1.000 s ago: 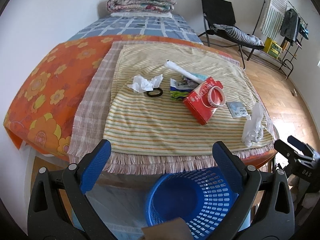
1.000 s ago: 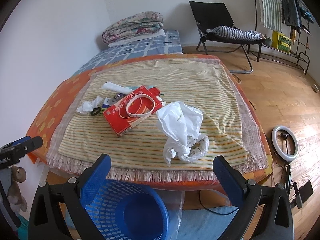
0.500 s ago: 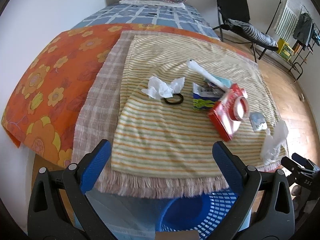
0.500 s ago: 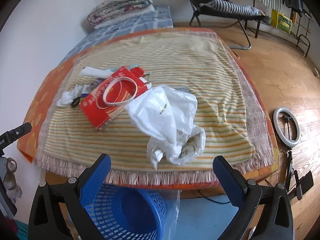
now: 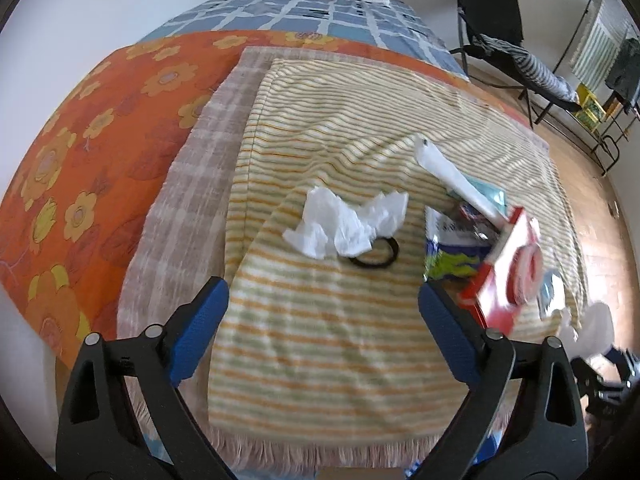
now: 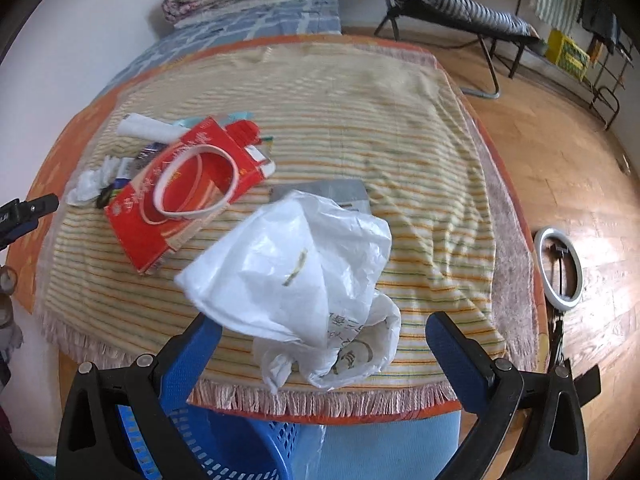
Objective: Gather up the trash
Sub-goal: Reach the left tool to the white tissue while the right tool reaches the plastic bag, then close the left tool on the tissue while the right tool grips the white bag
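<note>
— Two grippers, both with jaws wide and holding nothing. The left gripper (image 5: 323, 314) hangs above the striped cloth (image 5: 340, 340), short of the crumpled tissue (image 5: 344, 226).

— And the right gripper (image 6: 323, 354)?

— Just before the white plastic bag (image 6: 296, 272); the red box (image 6: 188, 192) lies beyond, the blue basket (image 6: 240, 448) below the worktop edge.

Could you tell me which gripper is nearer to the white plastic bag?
Right. The right gripper is open right at the white plastic bag; the left gripper is over by the crumpled tissue.
</note>
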{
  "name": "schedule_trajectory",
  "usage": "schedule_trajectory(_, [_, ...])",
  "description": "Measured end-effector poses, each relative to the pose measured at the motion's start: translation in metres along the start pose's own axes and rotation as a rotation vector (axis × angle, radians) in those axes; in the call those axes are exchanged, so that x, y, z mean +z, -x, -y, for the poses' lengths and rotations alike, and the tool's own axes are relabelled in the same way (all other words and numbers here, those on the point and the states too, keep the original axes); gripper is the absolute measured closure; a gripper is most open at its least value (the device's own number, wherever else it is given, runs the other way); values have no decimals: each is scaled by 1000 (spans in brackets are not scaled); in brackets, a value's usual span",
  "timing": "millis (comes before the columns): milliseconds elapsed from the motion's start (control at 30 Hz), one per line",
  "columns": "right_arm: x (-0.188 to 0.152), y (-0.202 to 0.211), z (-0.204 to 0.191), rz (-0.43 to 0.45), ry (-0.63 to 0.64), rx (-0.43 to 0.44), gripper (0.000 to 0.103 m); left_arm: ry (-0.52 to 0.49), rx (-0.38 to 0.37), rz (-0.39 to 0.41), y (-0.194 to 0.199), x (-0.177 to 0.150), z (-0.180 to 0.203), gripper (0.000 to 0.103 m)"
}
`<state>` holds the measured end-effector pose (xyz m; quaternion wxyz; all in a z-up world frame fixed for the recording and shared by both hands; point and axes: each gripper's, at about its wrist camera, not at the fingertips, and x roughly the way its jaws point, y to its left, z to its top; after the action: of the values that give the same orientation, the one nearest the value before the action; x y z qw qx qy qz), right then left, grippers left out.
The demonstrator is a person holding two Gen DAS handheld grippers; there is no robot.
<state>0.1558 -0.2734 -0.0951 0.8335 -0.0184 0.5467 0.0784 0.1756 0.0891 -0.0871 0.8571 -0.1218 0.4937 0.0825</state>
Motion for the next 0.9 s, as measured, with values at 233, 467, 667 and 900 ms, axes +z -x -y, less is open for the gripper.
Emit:
schedule_trajectory(233, [-1,-11,2,-28,-18,-11,0,23,9,-13,-33,17,-1,18])
schedule_trajectory(467, [-4,-19,-4,-48,2,-18,6,25,0,-28,-52,21,-1,39])
schedule_trajectory(667, [-6,-24,-6,-67,2,-4,18,39,-22,-44,-60,20,-4,64])
schedule_trajectory(900, [-6,-23,0,-74,-27,7,31,0,-16,-16,-53,19,2,79])
